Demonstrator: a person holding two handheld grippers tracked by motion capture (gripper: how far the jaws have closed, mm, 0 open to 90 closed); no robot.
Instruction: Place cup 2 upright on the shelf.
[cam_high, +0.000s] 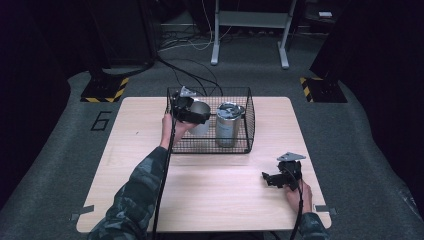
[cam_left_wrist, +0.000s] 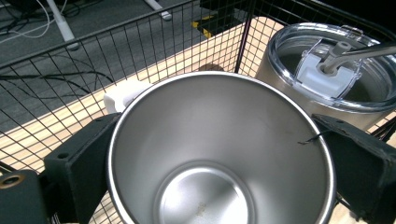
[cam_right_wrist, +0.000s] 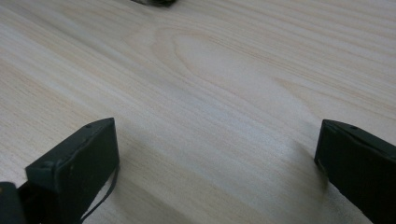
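Note:
An open stainless steel cup (cam_left_wrist: 219, 154) sits between the two black jaws of my left gripper (cam_left_wrist: 219, 158), which press on its sides; the cup is empty. In the high view my left gripper (cam_high: 189, 111) holds this cup (cam_high: 201, 125) inside the black wire basket (cam_high: 210, 148), at its left side. A steel tumbler (cam_high: 228, 125) with a clear lid (cam_left_wrist: 327, 74) stands upright in the basket just right of the cup. My right gripper (cam_high: 268, 178) rests low over the table's right front, jaws wide apart (cam_right_wrist: 217, 158) over bare wood.
The wooden table (cam_high: 200, 195) has free room in front of the basket and on both sides. A small white piece (cam_left_wrist: 122, 95) shows behind the cup's rim. Cables (cam_high: 190, 75) and a desk frame (cam_high: 250, 30) lie on the floor beyond.

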